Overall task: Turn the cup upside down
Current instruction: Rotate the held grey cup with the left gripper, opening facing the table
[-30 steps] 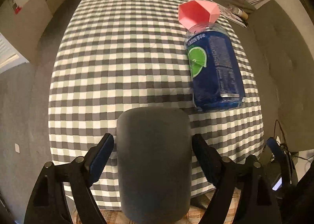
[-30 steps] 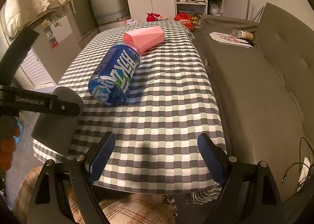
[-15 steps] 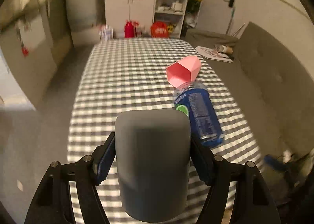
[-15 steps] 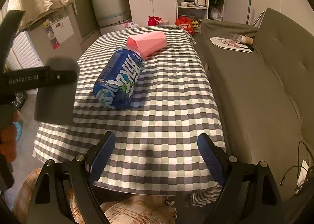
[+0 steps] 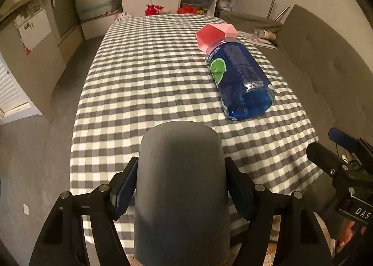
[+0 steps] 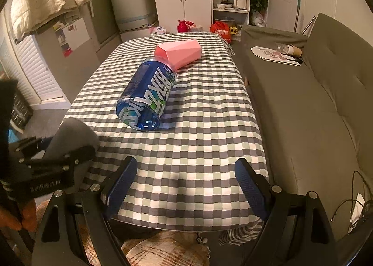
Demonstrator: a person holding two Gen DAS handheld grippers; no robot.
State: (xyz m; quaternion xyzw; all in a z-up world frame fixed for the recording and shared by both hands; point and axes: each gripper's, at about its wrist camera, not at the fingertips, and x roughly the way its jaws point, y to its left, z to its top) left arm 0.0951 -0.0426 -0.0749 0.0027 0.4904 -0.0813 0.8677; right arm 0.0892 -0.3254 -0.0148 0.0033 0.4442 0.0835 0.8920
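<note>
1. Because the flip needs a firm side grip, the left gripper (image 5: 180, 192) is clamped on the grey cup (image 5: 180, 186) by its walls, closed end pointing fwd, over the near edge of the checked table (image 5: 149, 75).
2. Right gripper (image 6: 186, 184) hangs w/ jaws apart, holding nothing, prob. spare.
3. Blue bottle (image 5: 240, 79) & pink cup (image 5: 216, 35) lie well ahead, so there's room to set down.

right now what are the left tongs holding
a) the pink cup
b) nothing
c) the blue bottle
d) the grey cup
d: the left tongs are closed on the grey cup, one pad pressed to each side, while the blue bottle and the pink cup lie on the checked table.
</note>
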